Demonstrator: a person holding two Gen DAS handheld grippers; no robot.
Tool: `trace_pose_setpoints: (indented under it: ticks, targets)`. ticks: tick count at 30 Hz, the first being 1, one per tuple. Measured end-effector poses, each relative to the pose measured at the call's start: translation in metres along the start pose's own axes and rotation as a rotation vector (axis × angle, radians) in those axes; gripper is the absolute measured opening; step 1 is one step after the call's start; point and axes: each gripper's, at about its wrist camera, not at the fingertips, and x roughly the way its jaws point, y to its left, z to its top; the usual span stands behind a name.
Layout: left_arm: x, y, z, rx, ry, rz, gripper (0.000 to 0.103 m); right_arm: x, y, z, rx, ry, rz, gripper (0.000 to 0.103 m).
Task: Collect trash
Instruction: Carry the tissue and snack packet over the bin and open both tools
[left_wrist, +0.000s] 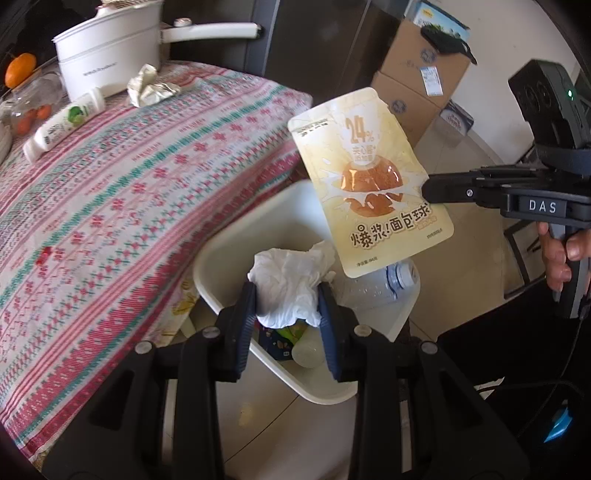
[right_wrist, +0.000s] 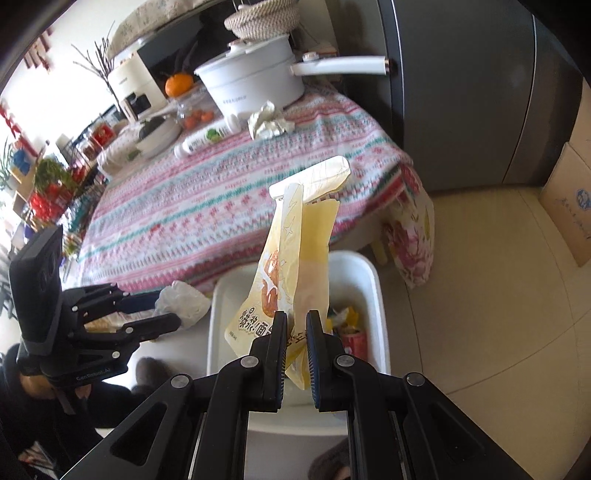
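Observation:
My left gripper (left_wrist: 287, 295) is shut on a crumpled white tissue (left_wrist: 288, 282) and hangs over the white trash bin (left_wrist: 218, 266) beside the table. My right gripper (right_wrist: 296, 325) is shut on a yellow snack pouch (right_wrist: 295, 258), which stands up above the bin (right_wrist: 373, 280). In the left wrist view the pouch (left_wrist: 373, 177) hangs from the right gripper's tip (left_wrist: 428, 188). The right wrist view shows the left gripper (right_wrist: 162, 310) with the tissue (right_wrist: 183, 301) at the bin's left rim. A clear plastic bottle (left_wrist: 384, 284) and wrappers (right_wrist: 347, 321) lie inside the bin.
The table with the patterned cloth (left_wrist: 122, 206) bears a crumpled wrapper (left_wrist: 149, 86), a white tube (left_wrist: 64, 123), a white pot (left_wrist: 110, 51) and oranges (left_wrist: 20, 70). Cardboard boxes (left_wrist: 417, 74) stand on the tile floor by a dark fridge (right_wrist: 461, 92).

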Motion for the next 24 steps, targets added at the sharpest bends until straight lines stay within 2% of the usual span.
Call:
trace_pose_setpoints:
  ticks: [4,7,9,11,17,24]
  targets:
    - [0.012,-0.012,-0.004,0.045,0.021,0.003,0.037,0.007,-0.008,-0.01,-0.001,0.033,-0.019,0.011]
    - [0.016,-0.017,-0.005,0.076,0.02,0.024,0.047,0.01,-0.014,-0.014,0.007,0.045,-0.025,0.011]
    - [0.016,-0.019,-0.005,0.09,0.016,0.042,0.058,0.01,-0.016,-0.016,0.008,0.049,-0.028,0.011]
    - [0.014,-0.018,-0.006,0.098,0.011,0.056,0.062,0.01,-0.016,-0.017,0.005,0.052,-0.028,0.011]
    - [0.011,-0.006,-0.008,0.074,0.016,0.08,0.07,0.015,-0.014,-0.019,-0.005,0.075,-0.03,0.012]
    - [0.005,0.012,-0.015,0.026,0.016,0.097,0.071,0.024,-0.008,-0.022,-0.023,0.116,-0.035,0.012]
